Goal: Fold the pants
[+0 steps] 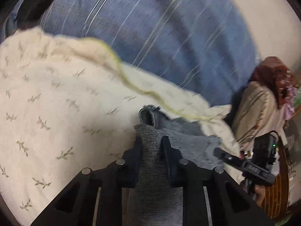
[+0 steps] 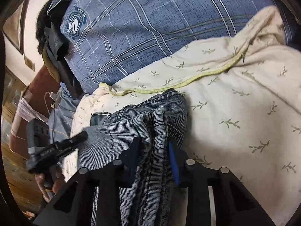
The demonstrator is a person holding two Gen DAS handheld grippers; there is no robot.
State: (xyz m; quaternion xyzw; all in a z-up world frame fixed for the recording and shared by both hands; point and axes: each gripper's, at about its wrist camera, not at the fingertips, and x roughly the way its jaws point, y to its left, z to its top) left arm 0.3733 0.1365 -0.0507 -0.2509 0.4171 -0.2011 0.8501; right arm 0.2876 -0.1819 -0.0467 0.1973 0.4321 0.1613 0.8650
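Observation:
The pants [image 1: 180, 131] are grey-blue denim, bunched on a cream leaf-print sheet [image 1: 56, 103]. In the left wrist view my left gripper [image 1: 152, 147] is shut on a fold of the denim, which runs back between both fingers. My right gripper [image 1: 221, 151] shows at the right, its tip at the same cloth. In the right wrist view my right gripper [image 2: 154, 146] is shut on a thick bundle of pants [image 2: 116, 124] with seams and several layers pinched between the pads. My left gripper [image 2: 82, 136] reaches into the denim from the left.
A blue plaid cover [image 2: 141, 28] lies beyond the sheet [image 2: 235, 113], whose yellow-edged hem is rumpled just behind the pants. A heap of clothes [image 1: 263, 103] stands at the bed's right side. Wooden floor [image 2: 17, 169] shows past the bed edge, beside a hand [image 2: 54, 180].

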